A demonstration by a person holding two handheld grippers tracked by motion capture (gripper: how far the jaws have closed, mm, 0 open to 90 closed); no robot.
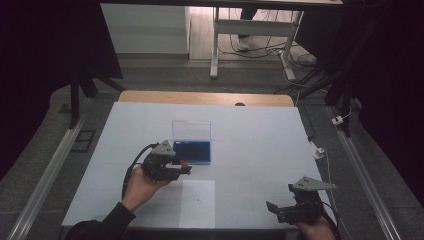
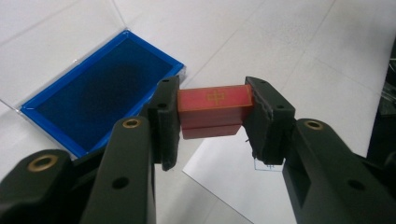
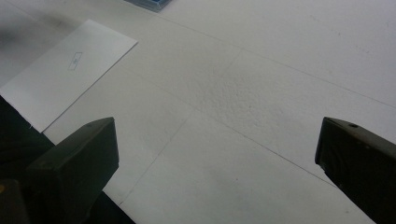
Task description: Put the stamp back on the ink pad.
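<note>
Left gripper view: small red rectangular block [image 2: 214, 108] clamped between left gripper [image 2: 212, 116] jaws, blue-lined clear plastic case [image 2: 100, 88] at 10 o'clock. Right gripper [image 3: 217, 154] jaws wide apart, level over white table [image 3: 261, 84].

You are holding a small red rectangular block [image 2: 212, 108] with a faint gold cross mark on its top face; it is sitting level and crosswise, pinched at both short ends and hanging clear above the white table. It appears stacked as two red layers. Just beside it, the shallow blue-lined tray of a clear plastic case [image 2: 100, 88] is lying open and empty, its transparent lid [image 1: 191, 130] standing upright behind it.
</note>
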